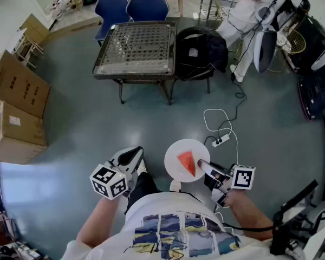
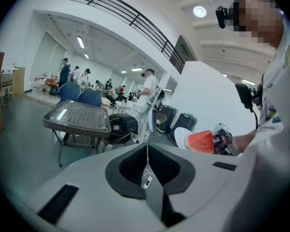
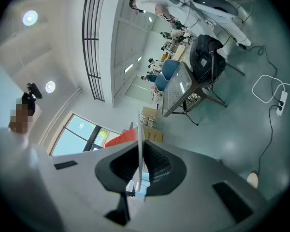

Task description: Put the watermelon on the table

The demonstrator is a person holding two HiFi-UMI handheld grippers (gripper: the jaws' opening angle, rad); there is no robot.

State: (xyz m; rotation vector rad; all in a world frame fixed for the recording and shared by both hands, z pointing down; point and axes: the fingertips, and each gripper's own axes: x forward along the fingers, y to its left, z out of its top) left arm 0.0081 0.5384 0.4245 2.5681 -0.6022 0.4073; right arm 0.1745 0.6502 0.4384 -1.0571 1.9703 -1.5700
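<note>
A red watermelon wedge [image 1: 187, 162] lies on a small round white plate [image 1: 172, 166]. My right gripper [image 1: 202, 166] is shut on the plate's right rim and holds it above the floor, close in front of the person. In the right gripper view the plate [image 3: 139, 129] stands edge-on between the jaws, with the wedge [image 3: 122, 139] to its left. My left gripper [image 1: 131, 157] is to the left of the plate, shut and empty. The left gripper view shows the wedge [image 2: 201, 141] at the right. The mesh-topped table [image 1: 134, 76] stands further ahead, its top bare.
A chair with a black bag [image 1: 200, 50] stands to the right of the table, and two blue chairs [image 1: 131, 7] stand behind it. Cardboard boxes [image 1: 16, 107] line the left side. A power strip [image 1: 221, 141] with a white cable lies on the floor ahead. A person in white [image 1: 249, 10] stands at the far right.
</note>
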